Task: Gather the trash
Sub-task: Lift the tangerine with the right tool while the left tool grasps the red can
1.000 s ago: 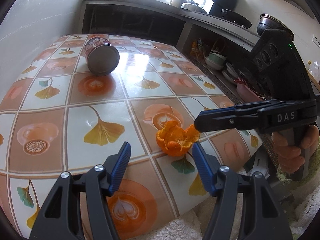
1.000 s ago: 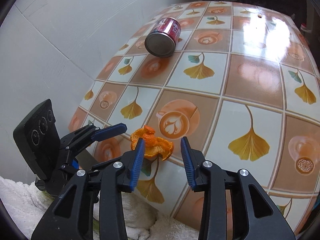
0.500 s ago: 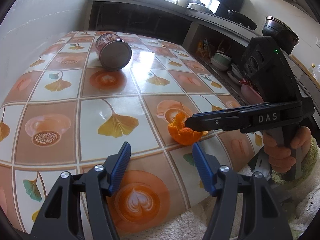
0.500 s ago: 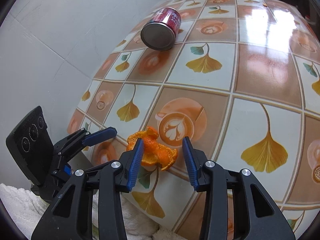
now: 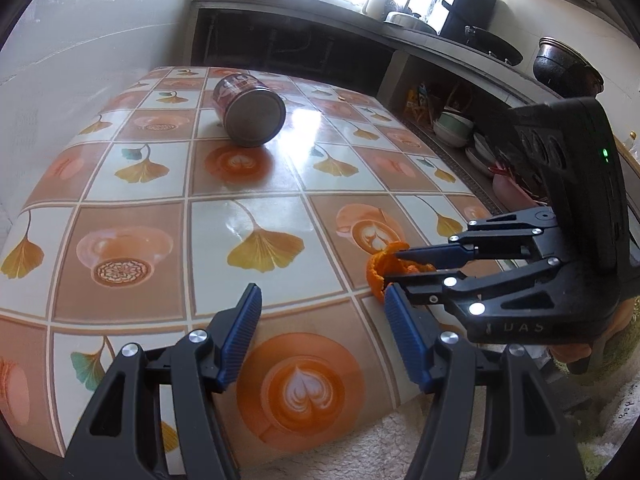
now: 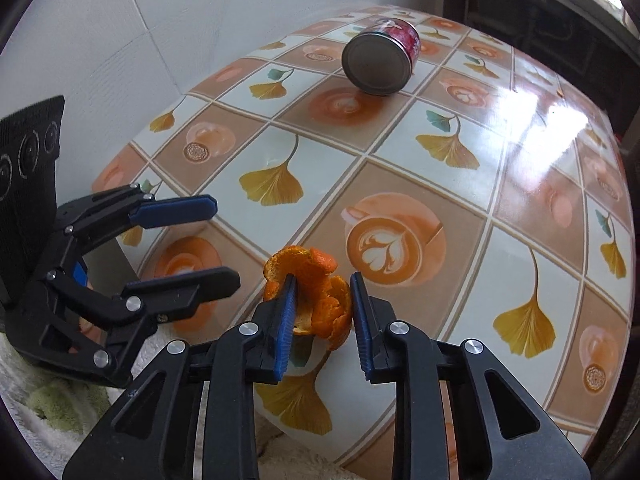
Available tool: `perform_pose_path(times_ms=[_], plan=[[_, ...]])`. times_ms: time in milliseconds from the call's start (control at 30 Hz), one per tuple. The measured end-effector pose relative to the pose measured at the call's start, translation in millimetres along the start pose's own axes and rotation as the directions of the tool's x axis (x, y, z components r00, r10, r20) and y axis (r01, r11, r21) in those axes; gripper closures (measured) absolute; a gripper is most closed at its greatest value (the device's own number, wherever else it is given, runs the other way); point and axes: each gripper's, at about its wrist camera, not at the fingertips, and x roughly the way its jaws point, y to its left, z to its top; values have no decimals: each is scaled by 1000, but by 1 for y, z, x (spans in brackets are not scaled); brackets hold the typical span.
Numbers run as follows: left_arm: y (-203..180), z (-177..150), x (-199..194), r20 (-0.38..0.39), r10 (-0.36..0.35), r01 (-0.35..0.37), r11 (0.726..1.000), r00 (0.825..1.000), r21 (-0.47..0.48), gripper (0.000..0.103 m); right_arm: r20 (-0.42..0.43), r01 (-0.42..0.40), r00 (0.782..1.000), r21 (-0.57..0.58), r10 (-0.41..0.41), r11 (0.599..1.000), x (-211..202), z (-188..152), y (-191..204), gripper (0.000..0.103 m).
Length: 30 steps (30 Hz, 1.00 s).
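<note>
- right gripper jaws just been closing, now pinching the orange peel at the table's near edge;
- left gripper gaping, empty, beside the peel;
- can on its side, well beyond the peel

My left gripper and right gripper are black plastic frames with ribbed blue pads, silver screws and white "DAS" lettering.
</note>
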Motion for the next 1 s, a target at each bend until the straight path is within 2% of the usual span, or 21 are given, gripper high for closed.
perform_pose_path(times_ms=[200,567,633,767,833,900,1000], plan=[[6,6,-8,25,37,-36,999,999,-19,41,32,73,997,-32,-72,997,-6,-7,4,91],[19,39,-11,52,79,-75,994,995,-74,41,94,78,992,99,-87,992,-22,-14,-22,94],[23,55,-9,56,78,-72,993,995,-97,40,108,76,990,136,-91,988,-27,-16,-32,94],[35,99,3,59,72,-62,987,996,-150,28,144,77,984,213,-109,974,-39,-21,-56,95],[44,125,17,31,67,-60,977,997,-207,26,163,71,980,247,-113,967,-46,-24,-67,95],[56,149,38,-10,33,-34,965,999,-260,23,180,66,976,277,-119,959,-52,-27,-77,95],[71,176,72,-88,46,-72,945,995,-320,23,205,52,971,320,-123,946,-60,-32,-94,95]])
